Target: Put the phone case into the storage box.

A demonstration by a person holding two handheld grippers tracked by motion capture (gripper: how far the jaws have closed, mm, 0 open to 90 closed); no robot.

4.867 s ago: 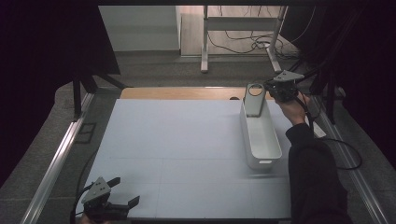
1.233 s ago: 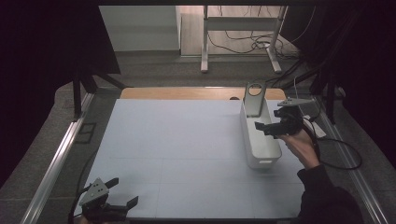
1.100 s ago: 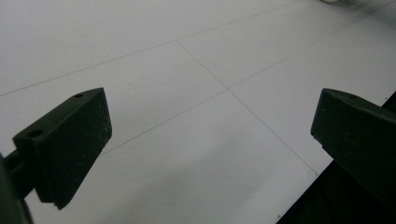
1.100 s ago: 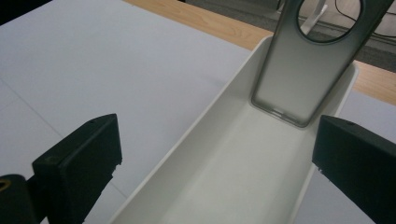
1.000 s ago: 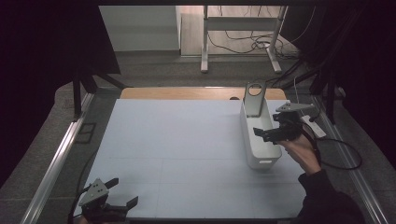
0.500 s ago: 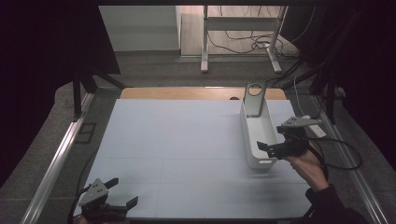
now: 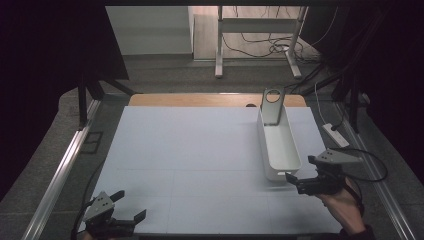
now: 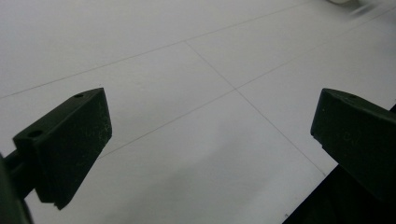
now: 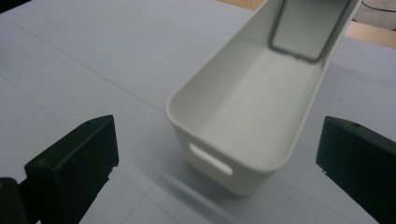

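1. A long white bin (image 7: pixel 278 145) lies along the table's right edge, a grey plate (image 7: pixel 272 105) leaning inside its far end.
2. The right hand-held gripper (image 7: pixel 300 183), jaws spread, faces the bin's near end, seemingly ready to grasp it.
3. The left hand-held gripper (image 7: pixel 129 207) hovers spread and empty at the near left corner.
4. The white table (image 7: pixel 190 150) stands in a dim room.

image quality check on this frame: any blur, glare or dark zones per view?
High view: surroundings nearly black, the white table sheet evenly lit, no glare; right gripper slightly soft. Left gripper view: near jaws soft, a smeared white streak at the top right corner. Right gripper view: white bin mostly sharp, faint shadow under its near end, jaws a bit soft at the edges.
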